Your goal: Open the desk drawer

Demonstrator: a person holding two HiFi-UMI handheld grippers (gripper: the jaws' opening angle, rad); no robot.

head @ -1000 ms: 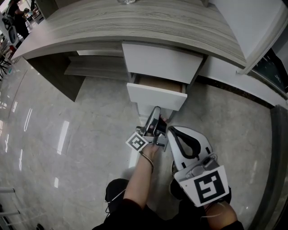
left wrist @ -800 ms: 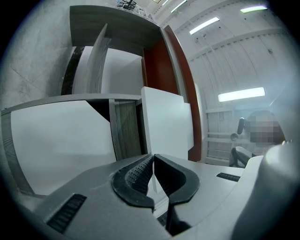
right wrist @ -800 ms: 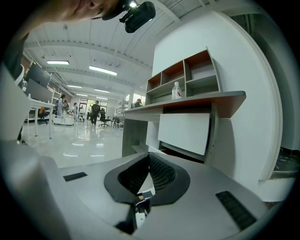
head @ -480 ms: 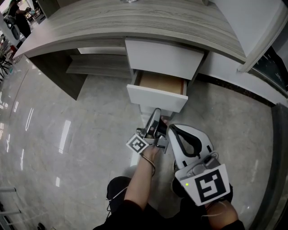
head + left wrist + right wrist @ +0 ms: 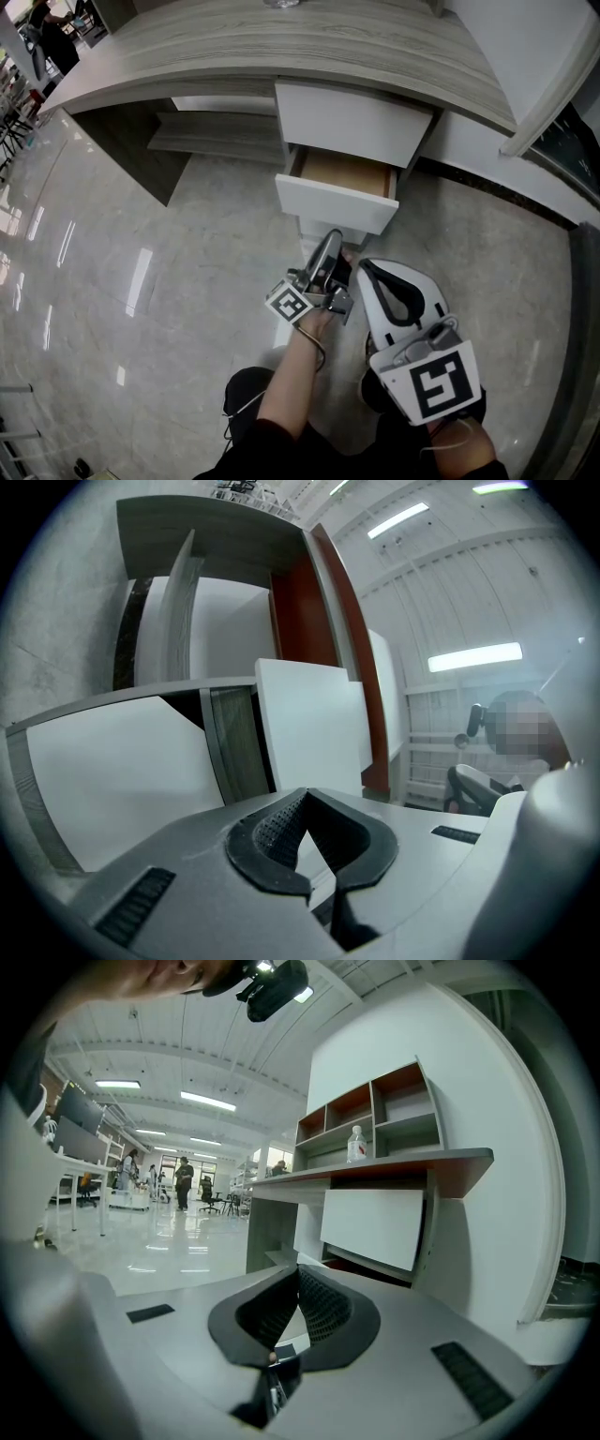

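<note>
Under the wood-grain desk top [image 5: 281, 47] is a white drawer stack. The middle drawer [image 5: 336, 203] stands pulled out, its brown wooden inside [image 5: 345, 173] showing. The upper drawer front [image 5: 353, 124] is flush. My left gripper [image 5: 332, 238] points at the lower edge of the open drawer's front, jaws shut with nothing between them. In the left gripper view the shut left gripper [image 5: 305, 801] faces the white drawer front [image 5: 122, 780]. My right gripper [image 5: 367, 270] hangs shut and empty beside the left one. The right gripper view shows the shut right gripper [image 5: 297, 1277] aimed towards the desk [image 5: 394, 1161].
Glossy grey floor tiles [image 5: 112, 281] spread to the left. A low shelf [image 5: 216, 139] sits under the desk, left of the drawers. White wall panels [image 5: 525, 56] rise at the right. A bottle [image 5: 355, 1145] stands on the desk below open shelves [image 5: 375, 1110]. People and chairs are far off.
The middle drawer has slid out further and shows more of its wooden inside. The left gripper has drawn back a little with it. The right gripper has kept still.
</note>
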